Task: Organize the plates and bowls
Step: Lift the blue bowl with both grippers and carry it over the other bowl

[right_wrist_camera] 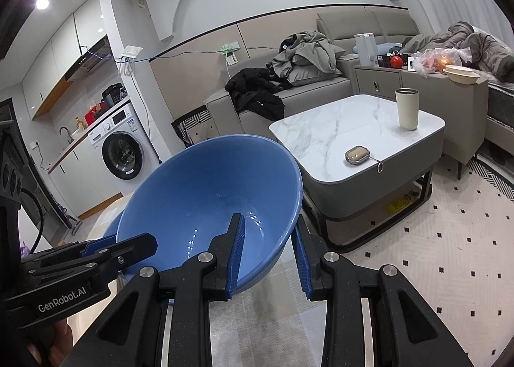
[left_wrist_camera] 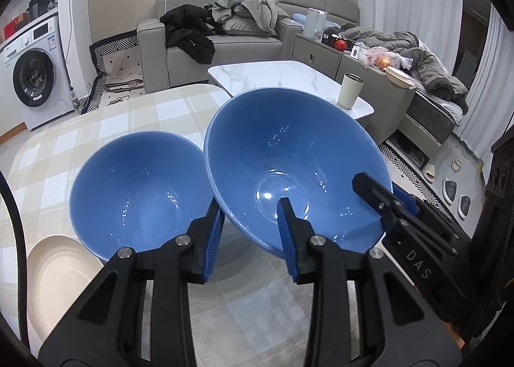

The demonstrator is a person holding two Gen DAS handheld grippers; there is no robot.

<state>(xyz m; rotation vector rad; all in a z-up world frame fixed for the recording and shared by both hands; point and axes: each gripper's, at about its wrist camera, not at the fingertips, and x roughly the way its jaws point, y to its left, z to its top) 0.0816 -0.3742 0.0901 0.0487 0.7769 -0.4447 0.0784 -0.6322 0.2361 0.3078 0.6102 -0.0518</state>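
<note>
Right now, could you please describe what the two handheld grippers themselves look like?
Both the left gripper and the right gripper have matte black linkage arms with silver pivot bolts, ending in ribbed blue fingers. Seen from the other's camera, the left body reads "GenRobot.AI" in white, and the right one shows "DAS".

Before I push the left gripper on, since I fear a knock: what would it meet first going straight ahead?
The left gripper already clamps the large blue bowl; straight on, it looks likely to press that bowl against the second blue bowl alongside. Depth is unclear.

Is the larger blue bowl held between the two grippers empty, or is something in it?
Empty. The left wrist view looks straight into the larger blue bowl: bare glossy glaze down to its round base, only light reflections.
</note>
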